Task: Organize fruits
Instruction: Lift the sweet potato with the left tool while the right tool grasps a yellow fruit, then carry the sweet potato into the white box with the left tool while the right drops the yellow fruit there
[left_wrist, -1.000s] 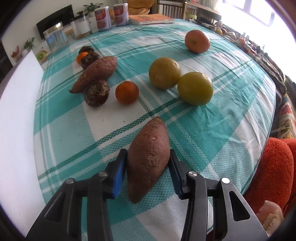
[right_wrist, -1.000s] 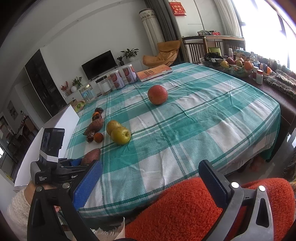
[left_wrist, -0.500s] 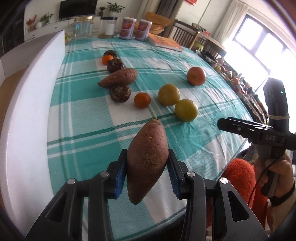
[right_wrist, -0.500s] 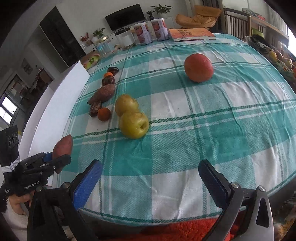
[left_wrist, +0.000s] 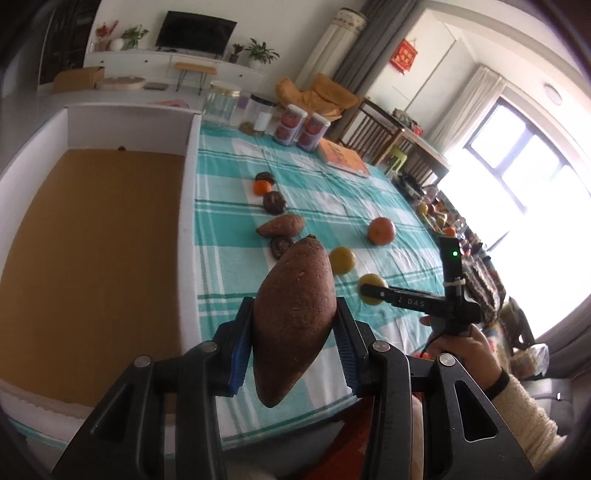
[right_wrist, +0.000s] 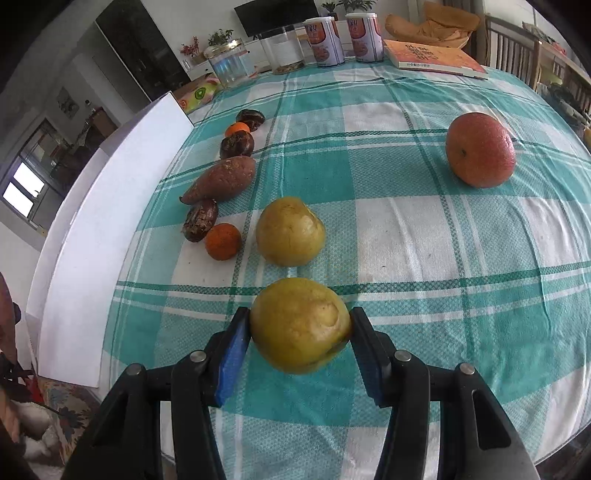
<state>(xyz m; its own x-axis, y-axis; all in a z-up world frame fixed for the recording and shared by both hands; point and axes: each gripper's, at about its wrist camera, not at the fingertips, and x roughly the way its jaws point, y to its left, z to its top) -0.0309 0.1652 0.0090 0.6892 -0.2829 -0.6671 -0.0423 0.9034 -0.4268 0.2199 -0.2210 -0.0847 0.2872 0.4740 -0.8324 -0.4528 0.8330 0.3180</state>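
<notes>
My left gripper is shut on a brown sweet potato and holds it in the air above the table's near edge, beside the white box. My right gripper has its jaws against both sides of a yellow-green apple that rests on the checked cloth. A second yellow apple lies just behind it. A second sweet potato, two small oranges, dark fruits and a large orange lie further back.
The white foam box with a brown floor stands along the table's left side. Two cans, glass jars and an orange book stand at the far edge. The right gripper also shows in the left wrist view.
My left gripper has lifted the sweet potato off the table and swung toward the white box. My right gripper has moved in over the table and closed around the nearest yellow apple.
</notes>
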